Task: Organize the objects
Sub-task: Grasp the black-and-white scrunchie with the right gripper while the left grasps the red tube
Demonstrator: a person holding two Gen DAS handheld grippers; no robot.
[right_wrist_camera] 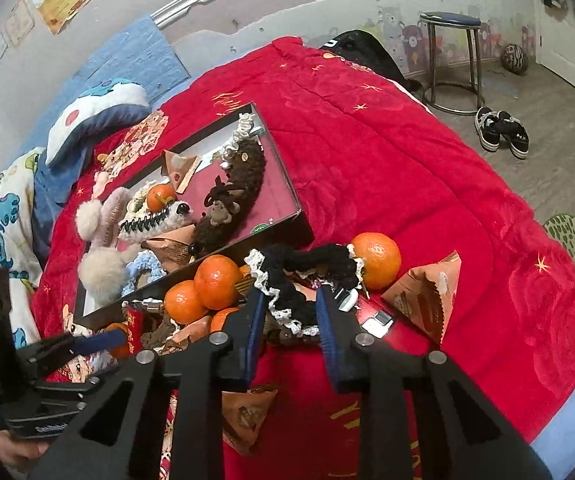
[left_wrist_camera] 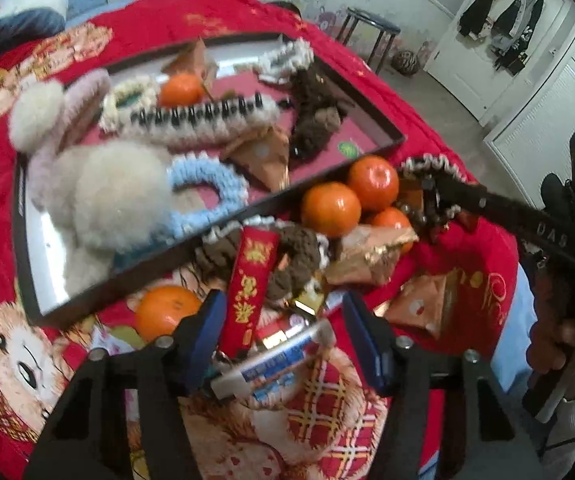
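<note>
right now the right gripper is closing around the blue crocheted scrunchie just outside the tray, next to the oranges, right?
Not quite: the right gripper is around a black scrunchie with white lace trim, not a blue one. The blue scrunchie lies inside the tray. The right wrist view shows it; the rest holds, the oranges beside it.

L gripper (left_wrist_camera: 283, 336): lower centre of frame, tilted down, jaws part-open. R gripper (right_wrist_camera: 289, 320): lower centre, tilted down, jaws narrowed, pads pinching fabric.

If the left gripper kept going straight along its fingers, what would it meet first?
Most likely the red strip standing between the left gripper's fingers, with the lighter just beneath; depth is hard to judge.
</note>
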